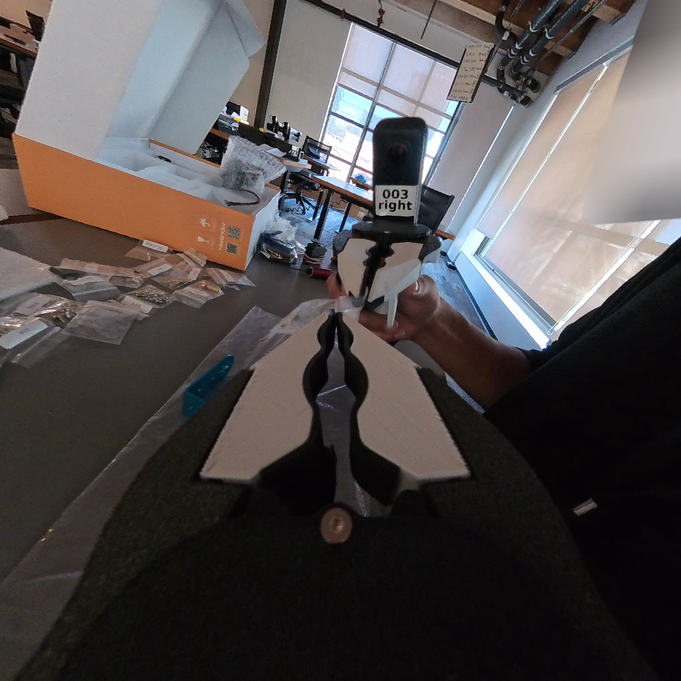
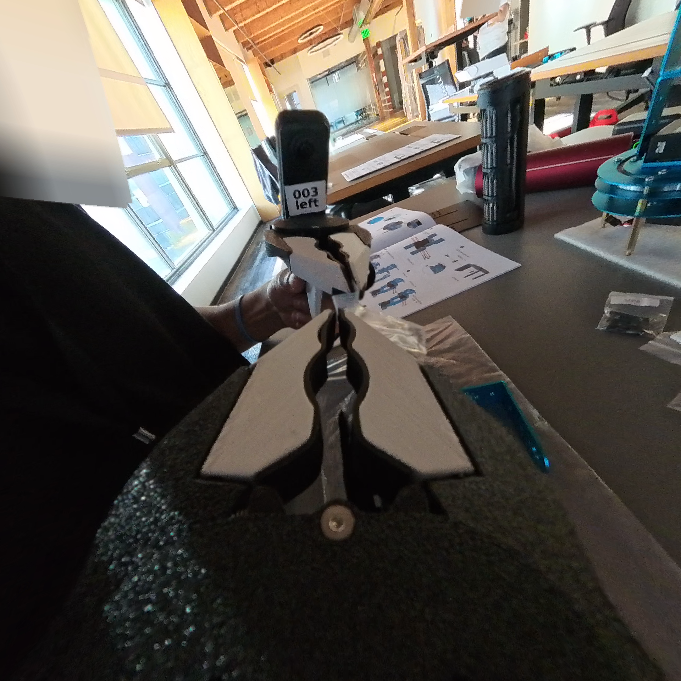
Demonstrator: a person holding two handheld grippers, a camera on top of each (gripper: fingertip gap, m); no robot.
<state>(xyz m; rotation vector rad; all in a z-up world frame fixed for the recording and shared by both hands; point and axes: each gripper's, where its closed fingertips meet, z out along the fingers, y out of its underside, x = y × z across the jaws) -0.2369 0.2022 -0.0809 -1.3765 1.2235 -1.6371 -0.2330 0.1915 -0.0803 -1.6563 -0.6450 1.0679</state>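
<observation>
A clear plastic bag (image 1: pixel 317 313) hung in the air between the two grippers, above the grey tabletop (image 1: pixel 110 398). The left gripper (image 1: pixel 336 317) had its tips pressed together on one edge of the bag, and the right gripper (image 2: pixel 338 317), facing it tip to tip, was pinched on the same edge, so both were closed on the thin film. Each was held in a person's hand; the hand on the right gripper (image 1: pixel 412 313) showed below its white body, and a dark sleeve (image 1: pixel 589 368) ran off to the side.

Under the grippers a larger sheet of clear plastic (image 2: pixel 479 368) lay flat on the tabletop, with a blue metal bracket (image 1: pixel 210 383) on it, just beside the left gripper's body. Farther out lay many small zip bags of hardware (image 1: pixel 110 294), and behind them an open orange and white box (image 1: pixel 129 199) holding foam and bubble wrap. On the other side an open instruction booklet (image 2: pixel 442 258) lay flat, near a tall black cylinder (image 2: pixel 503 154) and a blue disc-shaped assembly (image 2: pixel 641 191).
</observation>
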